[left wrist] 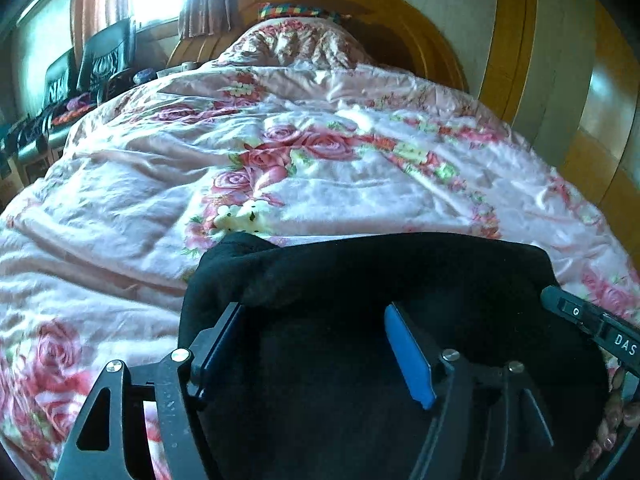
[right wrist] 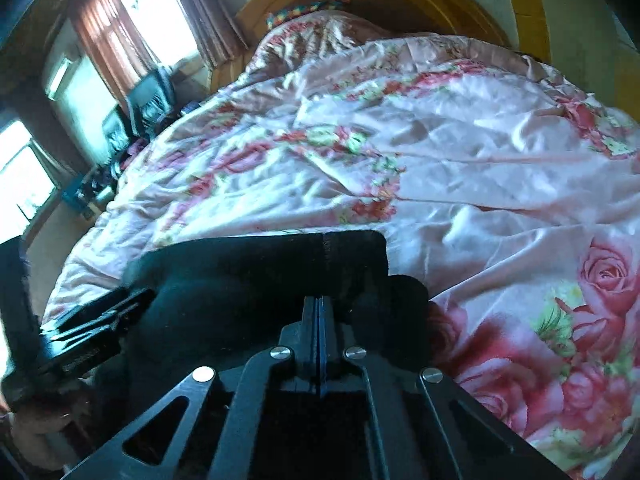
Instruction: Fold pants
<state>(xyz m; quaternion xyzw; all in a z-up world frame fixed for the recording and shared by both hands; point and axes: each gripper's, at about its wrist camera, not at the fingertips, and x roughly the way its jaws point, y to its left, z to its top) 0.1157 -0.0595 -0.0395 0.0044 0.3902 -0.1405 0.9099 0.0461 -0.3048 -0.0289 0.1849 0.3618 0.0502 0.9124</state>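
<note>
The black pants (left wrist: pixel 380 272) lie folded in a thick bundle on the pink floral quilt (left wrist: pixel 320 168) at the near edge of the bed. My left gripper (left wrist: pixel 316 312) is open, its blue-padded fingers (left wrist: pixel 408 356) spread over the top of the bundle. In the right wrist view the pants (right wrist: pixel 256 272) fill the lower middle. My right gripper (right wrist: pixel 318 304) has its fingers pressed together at the bundle's near edge; whether cloth is pinched between them cannot be seen. The left gripper's body (right wrist: pixel 92 328) shows at the left, the right gripper's body (left wrist: pixel 592 324) in the left wrist view.
The quilt (right wrist: pixel 460 168) covers the whole bed. A rounded wooden headboard (left wrist: pixel 400 4) and a heaped floral pillow (left wrist: pixel 296 44) are at the far end. Dark chairs (left wrist: pixel 100 64) and clutter stand along the left side under bright windows (right wrist: pixel 156 4).
</note>
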